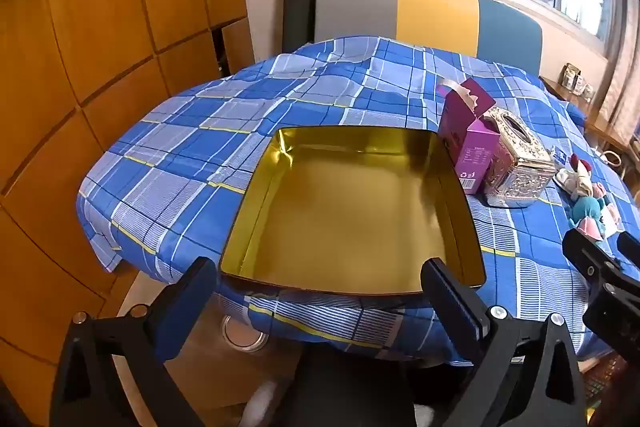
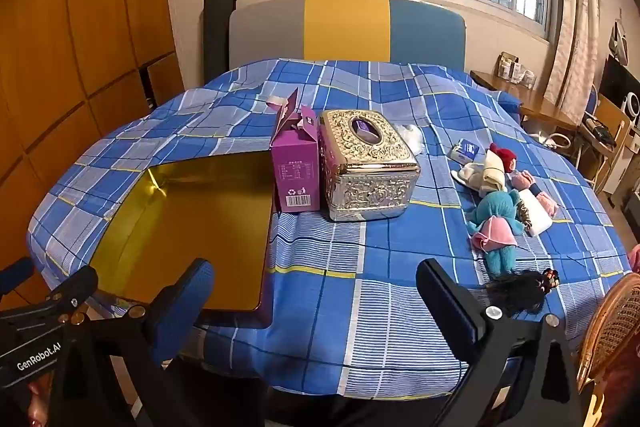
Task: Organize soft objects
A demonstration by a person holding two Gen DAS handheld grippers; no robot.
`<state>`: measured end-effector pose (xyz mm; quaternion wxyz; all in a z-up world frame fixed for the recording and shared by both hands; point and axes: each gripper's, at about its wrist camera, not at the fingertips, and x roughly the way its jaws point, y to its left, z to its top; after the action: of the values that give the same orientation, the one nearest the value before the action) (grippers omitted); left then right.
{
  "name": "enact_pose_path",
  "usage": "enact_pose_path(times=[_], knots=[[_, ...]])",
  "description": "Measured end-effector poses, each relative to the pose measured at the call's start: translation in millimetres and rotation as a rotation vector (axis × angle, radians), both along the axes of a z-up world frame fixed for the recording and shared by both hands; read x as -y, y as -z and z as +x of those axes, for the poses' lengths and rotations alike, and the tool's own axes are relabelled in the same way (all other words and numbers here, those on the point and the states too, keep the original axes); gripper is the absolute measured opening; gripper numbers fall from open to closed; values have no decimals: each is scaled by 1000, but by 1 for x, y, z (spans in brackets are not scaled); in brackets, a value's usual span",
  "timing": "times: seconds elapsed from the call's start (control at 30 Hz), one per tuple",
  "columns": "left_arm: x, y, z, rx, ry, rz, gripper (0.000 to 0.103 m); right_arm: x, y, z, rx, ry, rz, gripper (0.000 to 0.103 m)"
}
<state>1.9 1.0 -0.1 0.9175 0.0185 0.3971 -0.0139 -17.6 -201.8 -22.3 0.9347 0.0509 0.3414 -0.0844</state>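
A shallow gold tin tray (image 1: 460,219) (image 2: 120,227) lies empty on the blue checked cloth at the table's near left. Soft dolls lie in a heap at the right: a teal doll in a pink skirt (image 2: 496,223) (image 1: 588,213), a cream doll with a red cap (image 2: 496,163) (image 1: 576,175), a pink-handed doll (image 2: 536,199), and a dark-haired doll (image 2: 520,287) nearest the edge. My left gripper (image 1: 320,291) hangs open over the tray's near rim, nothing between its fingers. My right gripper (image 2: 316,291) is open above bare cloth, left of the dolls.
A purple carton (image 2: 296,171) (image 1: 468,143) with its flap up and an ornate silver tissue box (image 2: 368,167) (image 1: 516,163) stand mid-table. A small blue-white packet (image 2: 464,149) lies behind the dolls. A wicker chair (image 2: 616,323) is at the right, wooden cupboards (image 1: 100,67) at the left.
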Motion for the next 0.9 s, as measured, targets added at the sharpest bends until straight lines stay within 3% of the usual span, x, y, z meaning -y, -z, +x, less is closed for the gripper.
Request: enact_pose_path(times=[0.9], knots=[[4, 3, -1, -1, 6, 14, 103, -5, 5, 2, -29, -13, -19, 103]])
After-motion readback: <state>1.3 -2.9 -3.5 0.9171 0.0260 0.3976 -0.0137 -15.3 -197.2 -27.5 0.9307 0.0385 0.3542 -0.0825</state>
